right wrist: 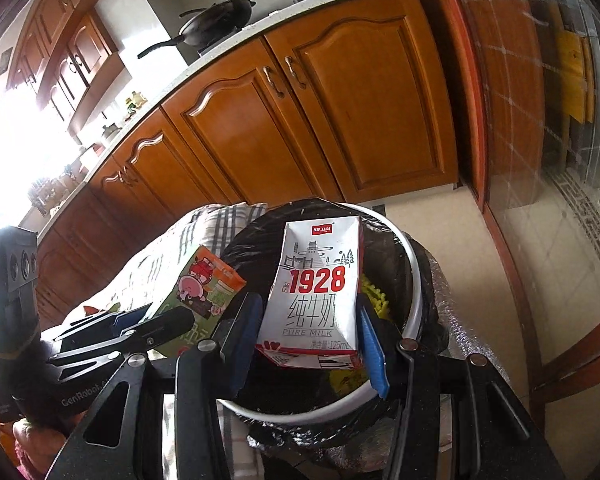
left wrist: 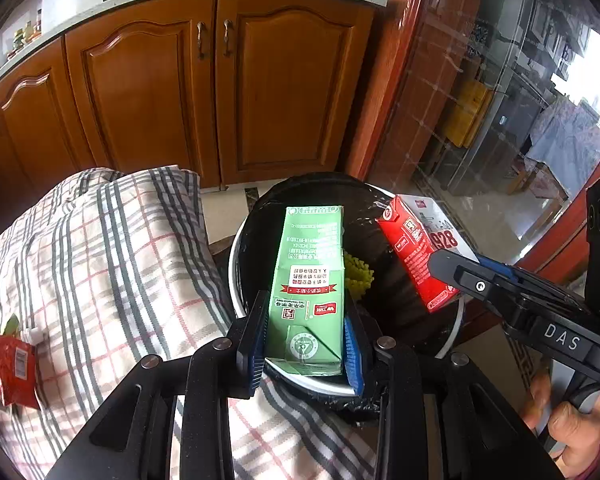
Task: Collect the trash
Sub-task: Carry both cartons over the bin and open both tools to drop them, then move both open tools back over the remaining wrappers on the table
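Note:
My left gripper (left wrist: pixel 306 320) is shut on a green drink carton (left wrist: pixel 310 280), held over the round bin (left wrist: pixel 236 280) lined with a black bag. Yellow scraps (left wrist: pixel 358 274) lie inside the bin. My right gripper (right wrist: pixel 308 320) is shut on a white and red milk carton (right wrist: pixel 320 288) marked 1928, also above the bin (right wrist: pixel 414 280). In the left wrist view the milk carton (left wrist: pixel 416 252) hangs at the bin's right side in the right gripper (left wrist: pixel 456 268). The right wrist view shows the green carton (right wrist: pixel 204 284) in the left gripper (right wrist: pixel 156 322) at the bin's left.
A table under a plaid cloth (left wrist: pixel 112 264) stands left of the bin, with a red wrapper (left wrist: pixel 14 368) on it. Wooden kitchen cabinets (left wrist: pixel 220 88) rise behind. A glass door (left wrist: pixel 512 120) and tiled floor (right wrist: pixel 480 248) lie to the right. A hand (left wrist: pixel 572 424) grips the right handle.

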Demonstrator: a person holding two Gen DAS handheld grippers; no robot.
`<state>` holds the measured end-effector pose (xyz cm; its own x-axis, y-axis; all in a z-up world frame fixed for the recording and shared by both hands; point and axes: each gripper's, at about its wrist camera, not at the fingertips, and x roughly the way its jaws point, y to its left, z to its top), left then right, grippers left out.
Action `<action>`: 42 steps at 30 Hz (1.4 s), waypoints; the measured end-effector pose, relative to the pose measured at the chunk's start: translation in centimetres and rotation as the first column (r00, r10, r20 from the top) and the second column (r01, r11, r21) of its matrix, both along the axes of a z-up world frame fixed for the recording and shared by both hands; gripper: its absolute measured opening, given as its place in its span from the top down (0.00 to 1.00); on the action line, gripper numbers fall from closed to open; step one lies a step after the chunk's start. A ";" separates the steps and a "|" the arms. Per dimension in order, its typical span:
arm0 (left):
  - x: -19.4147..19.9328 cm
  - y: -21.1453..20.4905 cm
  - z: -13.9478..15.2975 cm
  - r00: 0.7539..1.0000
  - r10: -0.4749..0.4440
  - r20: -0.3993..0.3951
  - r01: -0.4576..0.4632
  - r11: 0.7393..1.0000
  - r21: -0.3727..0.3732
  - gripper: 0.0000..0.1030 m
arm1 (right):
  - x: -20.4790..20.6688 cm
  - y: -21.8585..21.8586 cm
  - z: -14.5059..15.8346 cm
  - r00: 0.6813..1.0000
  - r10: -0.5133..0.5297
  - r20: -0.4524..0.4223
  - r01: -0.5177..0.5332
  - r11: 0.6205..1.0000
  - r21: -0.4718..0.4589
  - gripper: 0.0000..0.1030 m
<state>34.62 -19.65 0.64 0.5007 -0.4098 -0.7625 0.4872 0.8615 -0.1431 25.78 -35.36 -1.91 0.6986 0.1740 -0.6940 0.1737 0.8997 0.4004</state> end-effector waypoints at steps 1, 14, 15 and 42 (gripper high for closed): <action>0.1 -0.2 0.0 1.000 -0.001 0.002 0.001 1.000 0.001 0.70 | 0.1 0.0 0.0 1.000 0.000 -0.002 0.000 1.000 0.003 0.54; 1.3 -0.8 -1.1 0.999 0.018 -0.034 -0.018 1.000 0.004 0.53 | 1.2 -0.3 0.0 1.000 -0.008 -0.012 0.008 1.000 -0.019 0.51; 1.3 -0.7 -1.2 0.999 0.029 -0.038 -0.029 1.000 0.001 0.49 | 1.1 -0.3 -0.2 1.000 -0.011 -0.014 0.011 1.000 -0.014 0.48; -8.6 18.3 -0.8 0.958 0.283 -0.050 -0.288 0.946 -0.151 0.46 | -1.5 8.3 0.7 0.990 0.100 0.102 -0.112 0.987 0.115 0.35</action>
<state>25.98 -1.40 -0.21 0.5942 -0.3664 -0.7160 0.2181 0.9302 -0.2951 24.29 -27.02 -1.17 0.7340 0.3285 -0.5944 0.0356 0.8554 0.5167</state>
